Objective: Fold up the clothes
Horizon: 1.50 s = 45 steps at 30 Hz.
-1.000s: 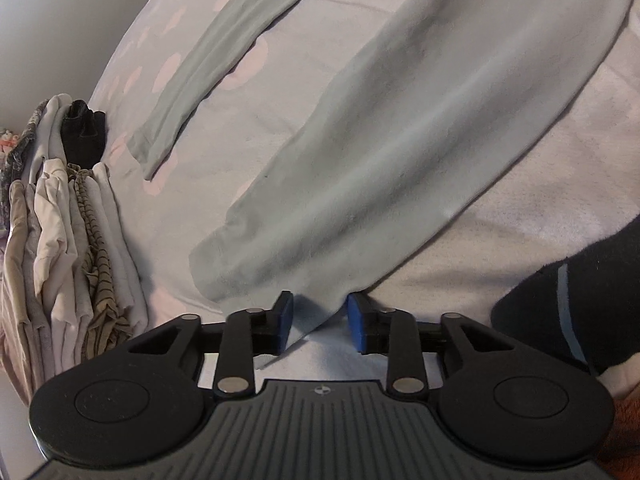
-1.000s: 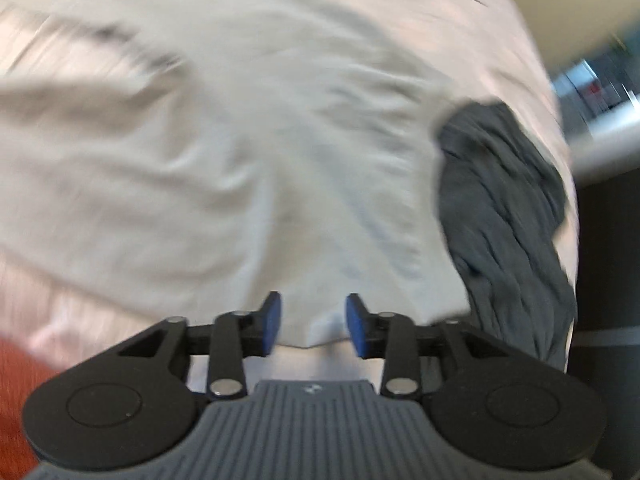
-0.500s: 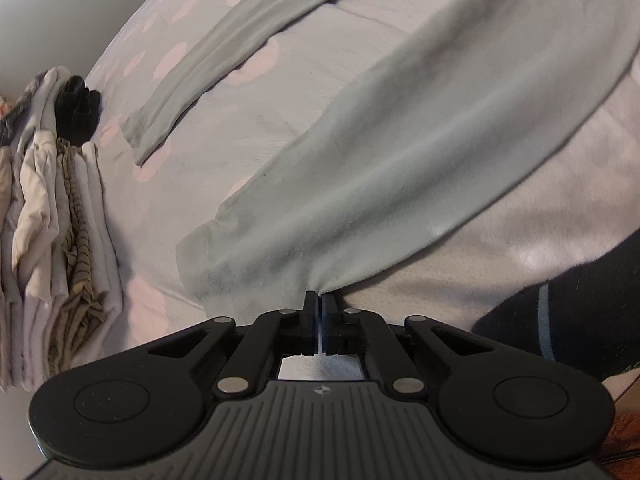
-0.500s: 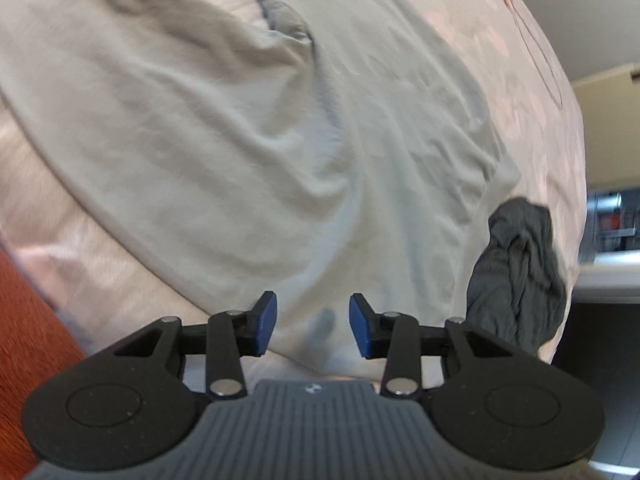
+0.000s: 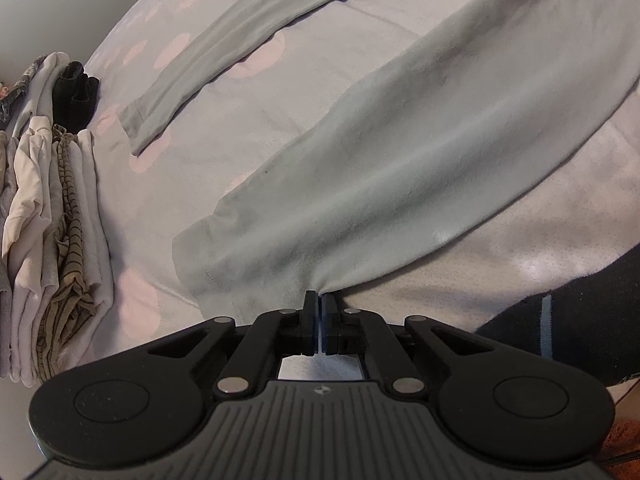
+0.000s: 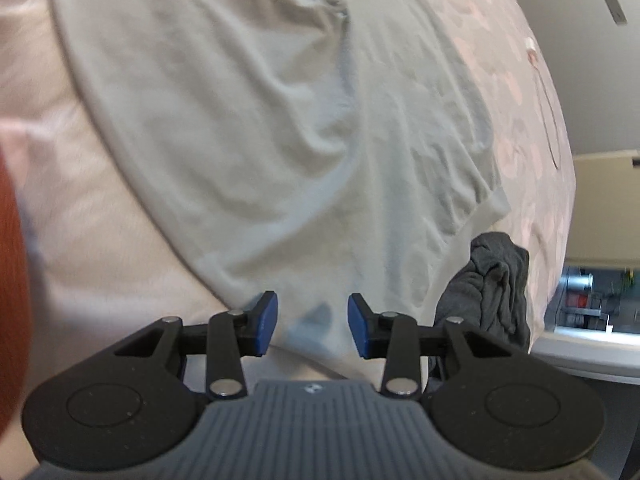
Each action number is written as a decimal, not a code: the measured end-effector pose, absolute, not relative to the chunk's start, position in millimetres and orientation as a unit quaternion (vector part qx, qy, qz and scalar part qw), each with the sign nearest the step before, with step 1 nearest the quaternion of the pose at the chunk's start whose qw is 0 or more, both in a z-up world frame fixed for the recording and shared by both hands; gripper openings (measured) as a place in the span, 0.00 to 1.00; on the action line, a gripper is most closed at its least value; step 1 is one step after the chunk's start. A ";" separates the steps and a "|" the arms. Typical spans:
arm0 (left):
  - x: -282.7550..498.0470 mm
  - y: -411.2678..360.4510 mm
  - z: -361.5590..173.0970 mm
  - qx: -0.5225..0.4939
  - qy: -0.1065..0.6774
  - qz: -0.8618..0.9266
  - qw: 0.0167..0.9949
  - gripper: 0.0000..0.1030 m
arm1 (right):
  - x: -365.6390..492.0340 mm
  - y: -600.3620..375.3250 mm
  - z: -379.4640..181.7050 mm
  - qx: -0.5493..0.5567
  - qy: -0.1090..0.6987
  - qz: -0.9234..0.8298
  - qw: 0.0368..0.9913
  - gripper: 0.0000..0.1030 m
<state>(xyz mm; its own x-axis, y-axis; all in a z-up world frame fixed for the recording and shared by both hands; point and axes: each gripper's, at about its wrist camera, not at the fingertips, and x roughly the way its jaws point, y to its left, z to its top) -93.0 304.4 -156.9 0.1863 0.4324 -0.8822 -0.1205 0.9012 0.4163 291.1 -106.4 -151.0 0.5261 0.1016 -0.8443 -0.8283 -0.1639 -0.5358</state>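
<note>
A pale grey-green pair of leggings (image 5: pixel 392 168) lies spread on the bed, its far leg (image 5: pixel 240 48) stretched to the upper left. My left gripper (image 5: pixel 320 300) is shut on the near edge of the near leg's cuff end. In the right wrist view the same garment's waist part (image 6: pixel 256 120) lies wrinkled. My right gripper (image 6: pixel 312 320) is open just over its near edge, the fabric showing between the blue pads (image 6: pixel 266 322).
A stack of folded clothes (image 5: pixel 52 240) with a black item (image 5: pixel 76 96) stands at the left. A dark garment with a grey stripe (image 5: pixel 568 320) lies at the right. A crumpled dark grey garment (image 6: pixel 492 284) lies beside the right gripper. The bed cover (image 5: pixel 200 128) has pink dots.
My left gripper closed on the leggings' edge and stays shut. My right gripper swung across the garment and settled open at its near edge.
</note>
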 end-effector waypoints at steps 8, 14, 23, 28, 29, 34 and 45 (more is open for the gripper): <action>-97.0 301.1 -152.6 0.149 0.616 0.159 0.757 0.02 | 287.1 -118.8 -157.2 -0.650 0.274 0.425 0.567 0.41; -107.6 300.5 -149.9 0.195 0.623 0.124 0.747 0.09 | 281.7 -129.7 -157.8 -0.661 0.281 0.427 0.549 0.42; -114.2 269.1 -180.9 0.363 0.605 0.078 0.704 0.11 | 281.5 -136.8 -164.8 -0.655 0.262 0.409 0.579 0.48; -118.0 260.5 -182.7 0.390 0.601 0.045 0.696 0.12 | 276.2 -146.3 -168.1 -0.679 0.230 0.407 0.566 0.52; -117.3 261.5 -184.0 0.393 0.601 0.042 0.695 0.12 | 274.6 -147.6 -170.7 -0.685 0.218 0.406 0.564 0.54; -118.0 262.7 -191.1 0.428 0.586 0.045 0.686 0.35 | 272.7 -152.4 -187.3 -0.729 0.153 0.381 0.548 0.53; -124.6 251.2 -195.7 0.458 0.559 0.068 0.688 0.46 | 292.0 -151.1 -174.6 -0.694 0.128 0.310 0.637 0.03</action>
<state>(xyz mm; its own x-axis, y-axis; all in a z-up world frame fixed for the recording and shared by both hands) -124.6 251.2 -195.7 0.3657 0.6055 -0.7068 0.4180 0.5716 0.7060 292.0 -151.1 -174.6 0.7749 0.2180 -0.5932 -0.5724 -0.1559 -0.8050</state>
